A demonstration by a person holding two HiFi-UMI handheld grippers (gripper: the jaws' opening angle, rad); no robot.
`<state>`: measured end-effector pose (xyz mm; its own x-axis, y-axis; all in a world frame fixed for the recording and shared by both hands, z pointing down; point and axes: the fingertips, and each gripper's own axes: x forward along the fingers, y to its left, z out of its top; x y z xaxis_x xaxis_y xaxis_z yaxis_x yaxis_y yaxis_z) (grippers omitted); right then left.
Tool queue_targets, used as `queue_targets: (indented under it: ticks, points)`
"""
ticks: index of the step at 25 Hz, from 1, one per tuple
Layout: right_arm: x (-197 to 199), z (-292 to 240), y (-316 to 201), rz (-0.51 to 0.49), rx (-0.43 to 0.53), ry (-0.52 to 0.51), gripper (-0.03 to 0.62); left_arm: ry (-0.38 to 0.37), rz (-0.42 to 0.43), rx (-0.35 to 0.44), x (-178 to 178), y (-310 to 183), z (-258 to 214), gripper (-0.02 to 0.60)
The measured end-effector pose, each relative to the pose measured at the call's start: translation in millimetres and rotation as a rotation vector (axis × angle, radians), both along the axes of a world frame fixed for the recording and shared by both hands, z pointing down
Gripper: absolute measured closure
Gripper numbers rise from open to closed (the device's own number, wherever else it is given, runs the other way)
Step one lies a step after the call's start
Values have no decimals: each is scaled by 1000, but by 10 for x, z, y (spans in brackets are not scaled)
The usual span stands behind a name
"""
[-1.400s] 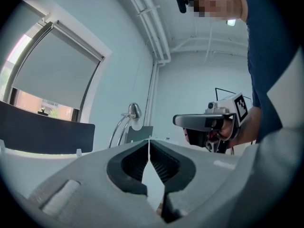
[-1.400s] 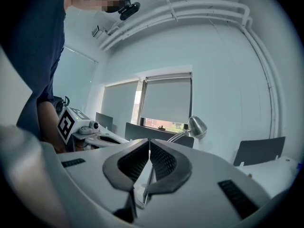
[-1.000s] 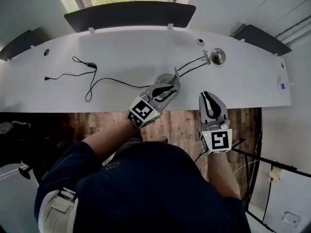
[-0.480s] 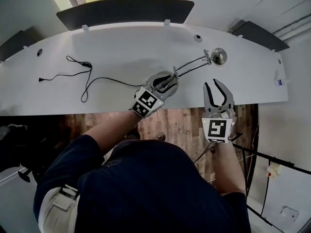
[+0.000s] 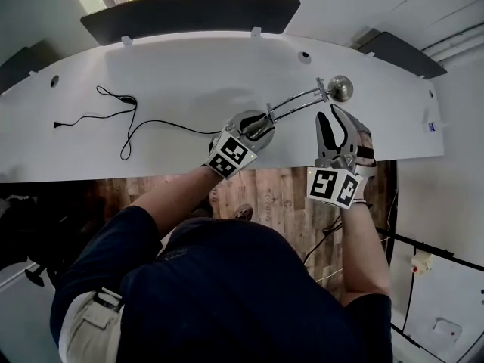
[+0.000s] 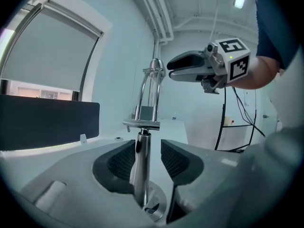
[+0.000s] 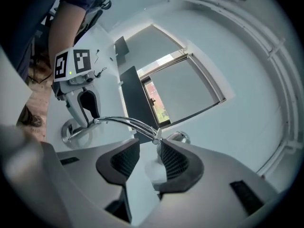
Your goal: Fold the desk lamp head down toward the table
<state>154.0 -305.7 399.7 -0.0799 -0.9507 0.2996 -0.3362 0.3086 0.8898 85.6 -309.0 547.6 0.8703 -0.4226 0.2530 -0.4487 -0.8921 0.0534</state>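
A chrome desk lamp stands near the white table's front edge, its round base under my left gripper. Its twin-rod arm slants to the right up to the small round head. In the left gripper view the upright post stands between my left gripper's opening jaws, with a gap beside the right pad. My right gripper sits just in front of the lamp head, jaws opening. In the right gripper view the head shows just past the gripper's tips, with nothing gripped.
A thin black cable curls over the table's left half and runs to the lamp base. A dark panel stands along the table's back edge. Wooden floor shows below the front edge, where the person stands.
Both pairs of jaws have spread open. The left gripper moved forward over the lamp base, around the post. The right gripper moved up toward the lamp head and rolled.
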Motion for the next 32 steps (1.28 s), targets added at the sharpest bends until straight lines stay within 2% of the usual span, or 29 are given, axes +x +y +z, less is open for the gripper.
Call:
queue_targets:
  ticks: [8,12,14,19,24,32]
  points:
    - [-27,30,-225,-56,56,316,461,-19,8,35,116,-96,-11,430]
    - [-56,42,-301,-67,75,392,477,-31,1,62,139,-137,2,460]
    - [-54,47,-310,-66,81,397,480,-25,0,78,136,-155,36,462]
    - [-14,41,-306,-56,71,342,488,12,-2,50,134,-140,28,463]
    - [-13,46,-318,-40,64,266,488,-1,-10,49,104,-131,58,468]
    - [36,41,-348,-12,46,220,488,-10,-9,65,133,-147,46,471]
